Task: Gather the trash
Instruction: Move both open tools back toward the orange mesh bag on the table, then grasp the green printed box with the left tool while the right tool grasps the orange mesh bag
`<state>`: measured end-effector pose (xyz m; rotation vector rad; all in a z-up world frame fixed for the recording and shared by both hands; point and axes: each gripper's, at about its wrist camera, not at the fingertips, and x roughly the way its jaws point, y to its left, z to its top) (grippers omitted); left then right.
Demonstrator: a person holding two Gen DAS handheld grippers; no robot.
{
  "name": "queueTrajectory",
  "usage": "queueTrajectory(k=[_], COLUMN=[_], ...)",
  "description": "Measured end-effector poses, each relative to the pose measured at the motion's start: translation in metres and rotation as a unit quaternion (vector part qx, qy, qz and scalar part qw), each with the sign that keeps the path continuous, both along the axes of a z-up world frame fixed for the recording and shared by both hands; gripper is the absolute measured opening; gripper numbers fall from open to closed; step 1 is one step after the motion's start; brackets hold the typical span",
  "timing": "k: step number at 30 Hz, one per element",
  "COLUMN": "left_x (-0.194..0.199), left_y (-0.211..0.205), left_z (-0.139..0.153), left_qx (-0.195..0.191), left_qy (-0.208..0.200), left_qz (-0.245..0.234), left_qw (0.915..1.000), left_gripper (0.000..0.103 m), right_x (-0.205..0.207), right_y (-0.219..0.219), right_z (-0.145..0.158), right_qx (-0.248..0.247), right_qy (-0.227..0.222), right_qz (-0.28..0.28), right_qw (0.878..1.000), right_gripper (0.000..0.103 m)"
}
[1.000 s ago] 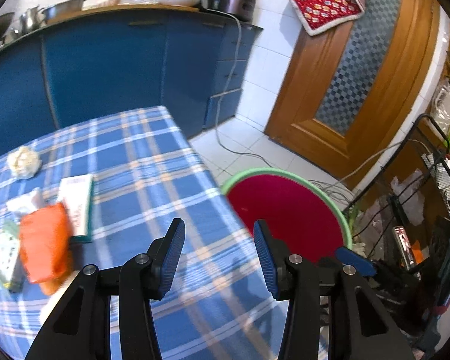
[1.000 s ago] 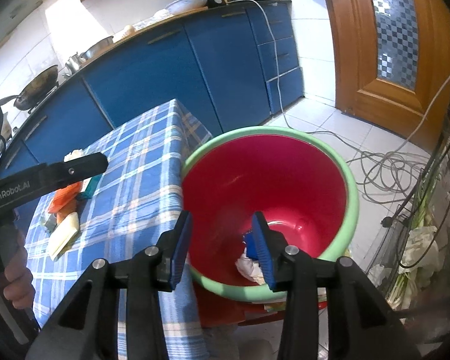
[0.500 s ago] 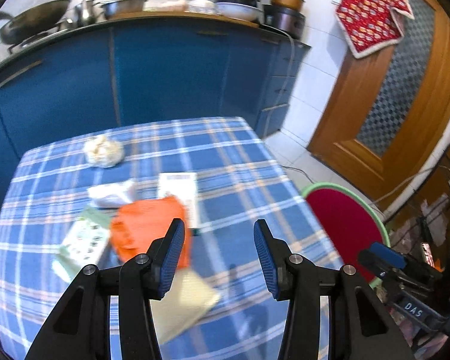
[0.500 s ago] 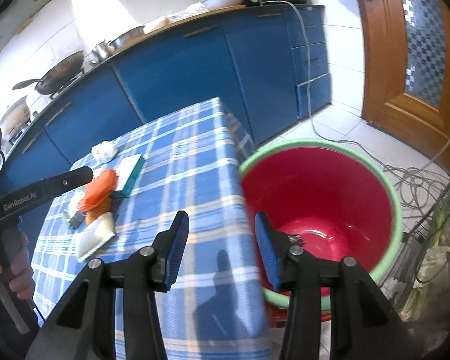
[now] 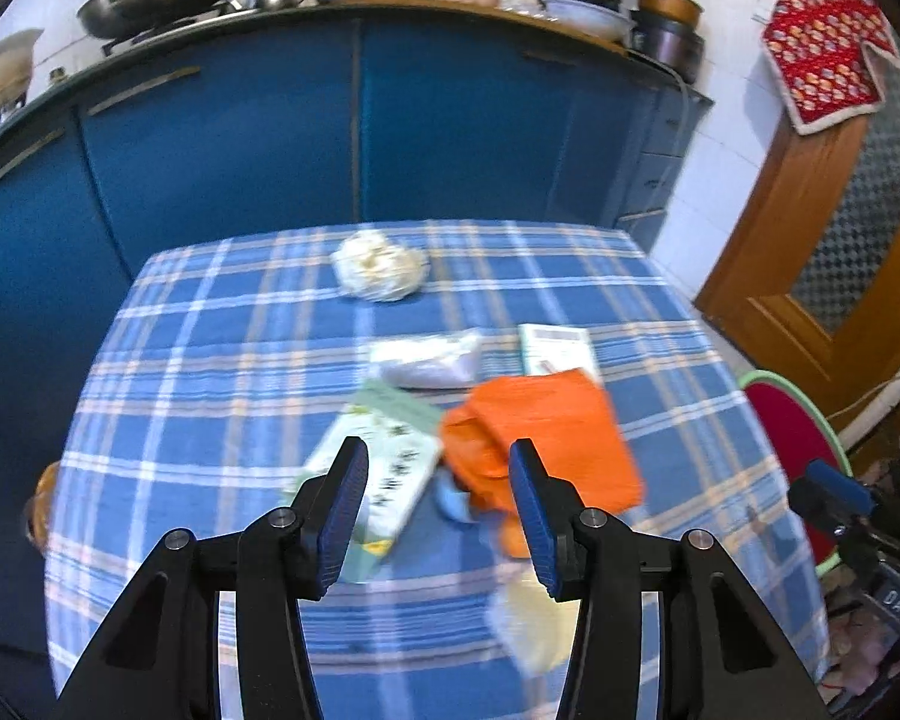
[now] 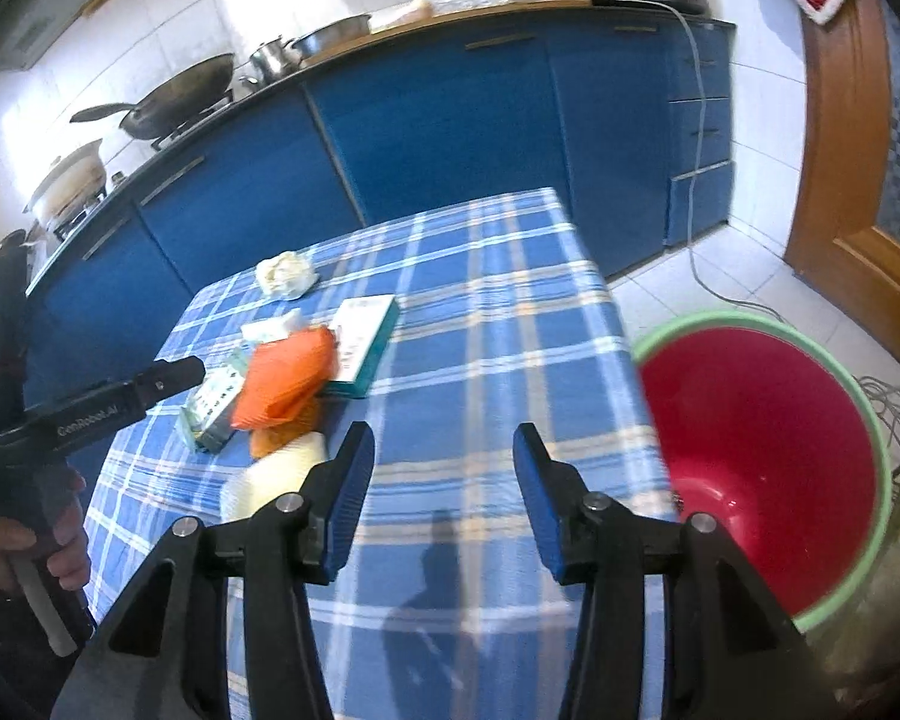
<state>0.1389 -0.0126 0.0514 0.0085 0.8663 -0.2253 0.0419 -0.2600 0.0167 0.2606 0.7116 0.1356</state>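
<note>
Collecting table litter. At nine o'clock of the right-wrist view, your left gripper (image 6: pixel 174 373) reaches over the heap on the checked tablecloth (image 5: pixel 222 360). In its own view the jaws stand spread and empty, the green-printed packet (image 5: pixel 384 468) and orange bag (image 5: pixel 546 438) just beyond the pads. Choose one piece; lower until both pads straddle it before closing, or the bag will drag its neighbours. At twelve o'clock of the heap lie a white wrapper (image 5: pixel 426 360) and, farther off, a crumpled paper ball (image 5: pixel 381 267). Your right gripper (image 6: pixel 444 504) hovers over bare cloth, jaws opening, nothing between them. The red bin (image 6: pixel 762 456) waits at three o'clock, beside the table edge.
</note>
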Motion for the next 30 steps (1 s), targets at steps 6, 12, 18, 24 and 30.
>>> queueTrajectory(k=[6, 12, 18, 24, 30], left_x=[0.013, 0.023, 0.034, 0.045, 0.049], left_y=[0.018, 0.019, 0.021, 0.022, 0.025], left_z=[-0.016, -0.038, -0.049, -0.063, -0.062], left_qx=[0.021, 0.04, 0.029, 0.009, -0.017], left_qy=[0.024, 0.056, 0.067, 0.079, 0.077], left_qz=[0.002, -0.02, -0.033, -0.034, -0.03], left_qw=[0.9995, 0.9974, 0.9967, 0.9963, 0.9964], left_gripper=[0.061, 0.063, 0.069, 0.069, 0.068], right_x=[0.017, 0.033, 0.054, 0.074, 0.087], right_y=[0.024, 0.049, 0.074, 0.091, 0.102], right_z=[0.003, 0.003, -0.001, -0.011, -0.021], right_qx=[0.004, 0.013, 0.009, 0.001, 0.001], right_qy=[0.007, 0.014, 0.026, 0.044, 0.063], right_qz=[0.016, 0.03, 0.045, 0.05, 0.05], right_qw=[1.0, 0.999, 0.999, 0.998, 0.997], right_gripper=[0.053, 0.057, 0.057, 0.057, 0.057])
